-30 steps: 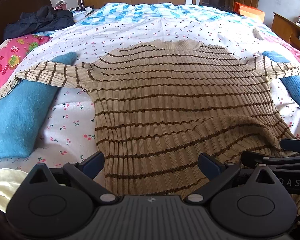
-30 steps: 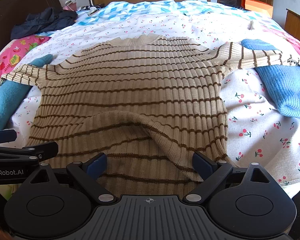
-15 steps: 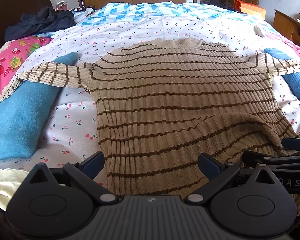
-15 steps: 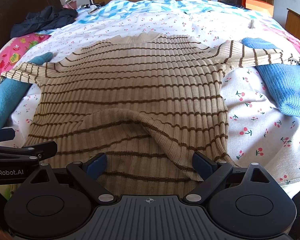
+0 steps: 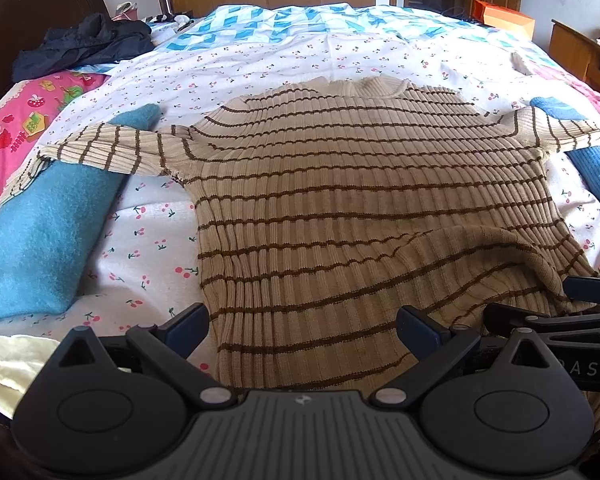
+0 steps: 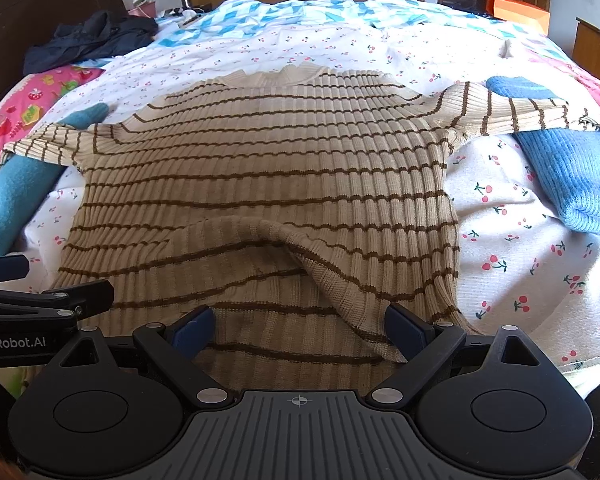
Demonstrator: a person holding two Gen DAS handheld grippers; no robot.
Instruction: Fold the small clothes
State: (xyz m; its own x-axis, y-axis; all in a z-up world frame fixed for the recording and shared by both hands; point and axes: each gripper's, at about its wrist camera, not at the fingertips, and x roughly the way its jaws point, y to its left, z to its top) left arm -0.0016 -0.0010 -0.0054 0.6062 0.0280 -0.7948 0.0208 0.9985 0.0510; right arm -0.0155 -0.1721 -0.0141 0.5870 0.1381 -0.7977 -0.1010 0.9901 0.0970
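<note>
A beige sweater with thin brown stripes point(image 5: 352, 184) point(image 6: 284, 168) lies spread flat on the bed, collar far, sleeves stretched out to both sides. Its hem faces me and has a raised fold point(image 5: 480, 244) point(image 6: 292, 248) near the middle. My left gripper point(image 5: 304, 328) stands open over the hem's left part, nothing between its blue-padded fingers. My right gripper point(image 6: 300, 328) stands open over the hem's right part, straddling the fold's edge. Each gripper shows at the other view's edge.
Blue knitted clothes lie under both sleeve ends, one at left point(image 5: 40, 240) and one at right point(image 6: 572, 176). A dark jacket point(image 5: 80, 44) sits by the headboard at the far left. A pink printed cloth point(image 5: 16, 120) lies on the left. The cherry-print sheet point(image 6: 520, 264) covers the bed.
Both grippers have drawn back a little toward me, so the sweater sits slightly farther away in both views. The sweater itself lies as before, and both grippers stay open.
</note>
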